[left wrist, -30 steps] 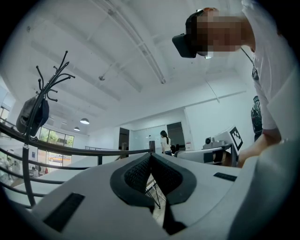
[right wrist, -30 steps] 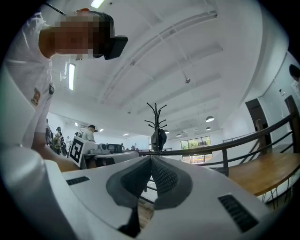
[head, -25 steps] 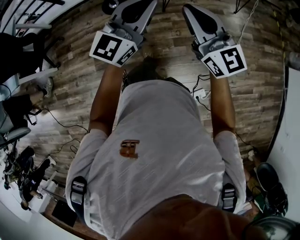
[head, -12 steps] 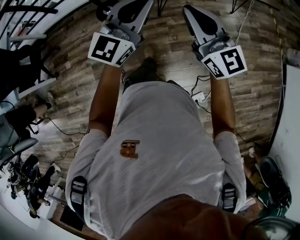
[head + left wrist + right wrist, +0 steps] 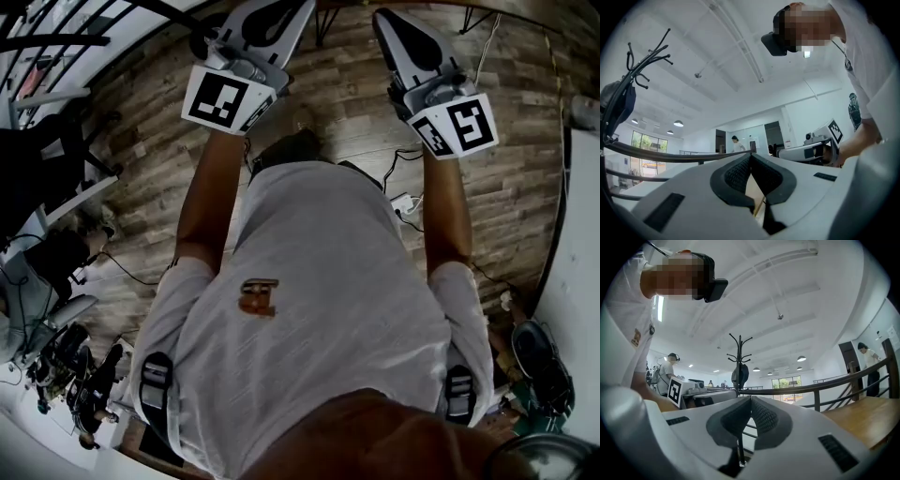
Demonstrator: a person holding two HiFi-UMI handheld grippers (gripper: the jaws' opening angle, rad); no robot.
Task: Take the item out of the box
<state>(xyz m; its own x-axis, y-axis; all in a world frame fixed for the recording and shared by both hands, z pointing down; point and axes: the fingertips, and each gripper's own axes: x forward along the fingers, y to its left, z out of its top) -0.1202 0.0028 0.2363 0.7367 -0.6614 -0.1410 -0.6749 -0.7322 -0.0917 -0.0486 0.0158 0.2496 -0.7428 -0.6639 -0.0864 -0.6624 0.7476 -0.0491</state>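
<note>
Neither the box nor its item is showing in any view, so the task is judged as not yet begun, with finding, grasping and lifting out all remaining. The left gripper point(image 5: 751, 158) at eleven o'clock in the head view and the right gripper point(image 5: 751, 400) at one o'clock are pointing out over the wooden floor point(image 5: 356, 103), each with jaws pressing together on nothing.

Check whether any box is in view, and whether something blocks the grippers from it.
No box shows in any view, so no obstacle can be judged. The left gripper and right gripper hang over the wooden floor, jaws shut and empty.
</note>
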